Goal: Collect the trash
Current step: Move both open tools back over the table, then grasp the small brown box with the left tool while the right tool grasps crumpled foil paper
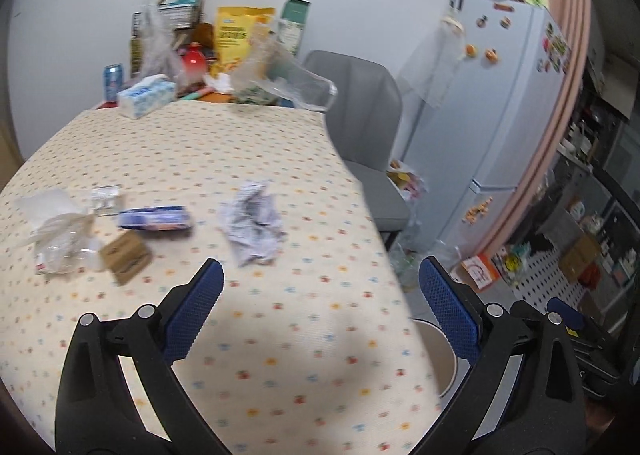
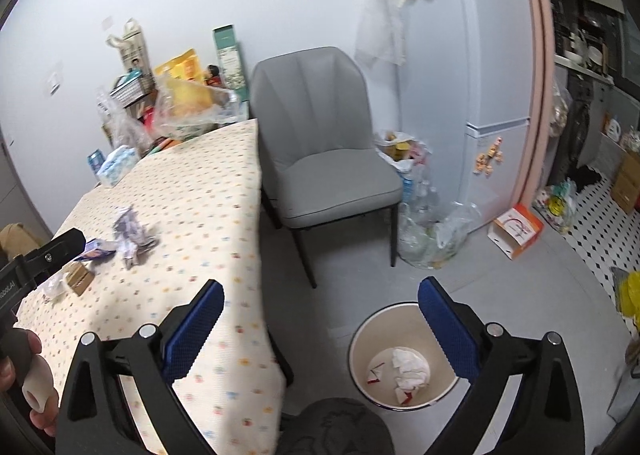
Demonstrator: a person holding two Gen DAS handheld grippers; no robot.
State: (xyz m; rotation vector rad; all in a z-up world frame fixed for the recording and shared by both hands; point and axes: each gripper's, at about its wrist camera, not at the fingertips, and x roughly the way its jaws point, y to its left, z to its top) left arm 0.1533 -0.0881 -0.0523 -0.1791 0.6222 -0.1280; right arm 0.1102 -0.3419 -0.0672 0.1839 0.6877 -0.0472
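On the table, beyond our open, empty left gripper, lies the crumpled paper, and we risk dropping this light trash beside the bin under our open right gripper.

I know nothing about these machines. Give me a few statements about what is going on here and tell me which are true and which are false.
1. Both sets of tongs, left and right, are open and hold nothing. True.
2. The bin stands on the table. False: it stands on the floor beside the table.
3. The bin already has some trash in it. True.
4. The crumpled paper lies on the chair. False: it lies on the table; the chair seat is bare.
5. A blue wrapper lies left of the crumpled paper in the left view. True.
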